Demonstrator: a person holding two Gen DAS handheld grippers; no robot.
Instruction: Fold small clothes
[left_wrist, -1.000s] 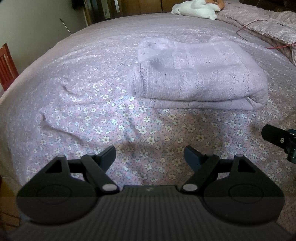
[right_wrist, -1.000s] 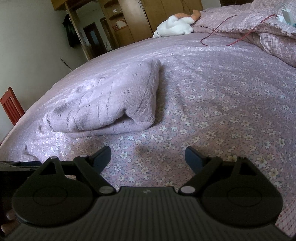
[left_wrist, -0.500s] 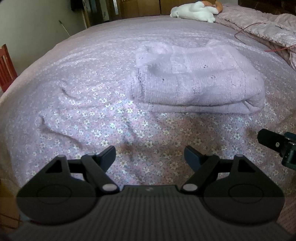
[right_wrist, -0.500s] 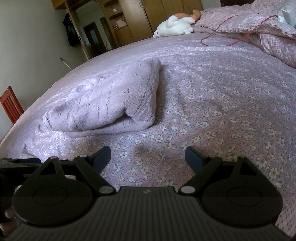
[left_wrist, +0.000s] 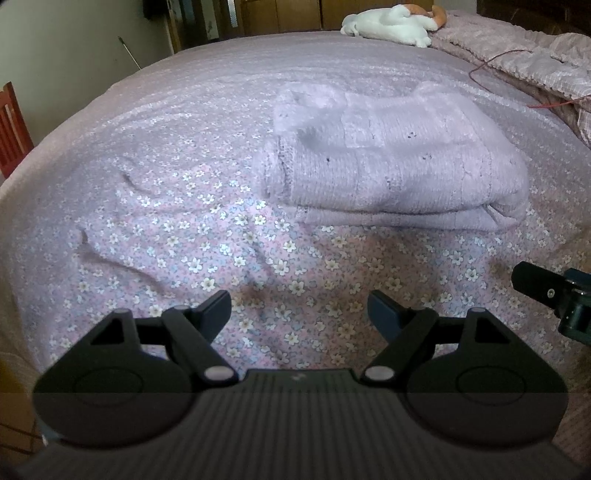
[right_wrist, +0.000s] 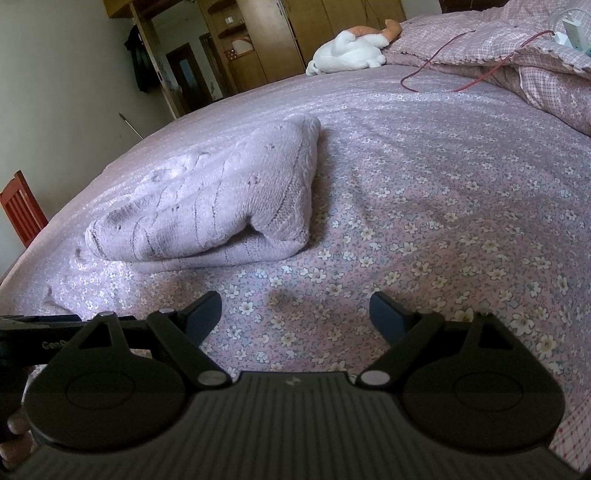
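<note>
Bed: wide bed (left_wrist: 155, 155) under a thin cotton sheet printed with small white flowers on pink, rucked into a few soft creases on its near left side.
Sweater: lilac knitted sweater (left_wrist: 391, 166) folded into a thick, rounded rectangle of several layers, ribbed and cabled, lying flat on the bed; from the right wrist view (right_wrist: 218, 206) its folded end gapes open a little.
Left gripper: left gripper (left_wrist: 299, 306) hovers low over the sheet, near the sweater yet apart from it, black fingers (left_wrist: 216, 308) spread wide with nothing between them.
Right gripper: right gripper (right_wrist: 295, 310) likewise parted and empty, over bare sheet just right of the sweater.
Far end: white plush toy (right_wrist: 347, 51) with an orange part, a checked quilt (right_wrist: 535, 74) in heaped folds, a thin red cord (right_wrist: 461, 40) trailing across it.
Edges: red wooden chair (right_wrist: 20, 208) cut off at the frame; wooden cupboards (right_wrist: 280, 37) behind.
Hard to tell: fingertips of a hand (right_wrist: 16, 428) only just show at the lower left corner.
</note>
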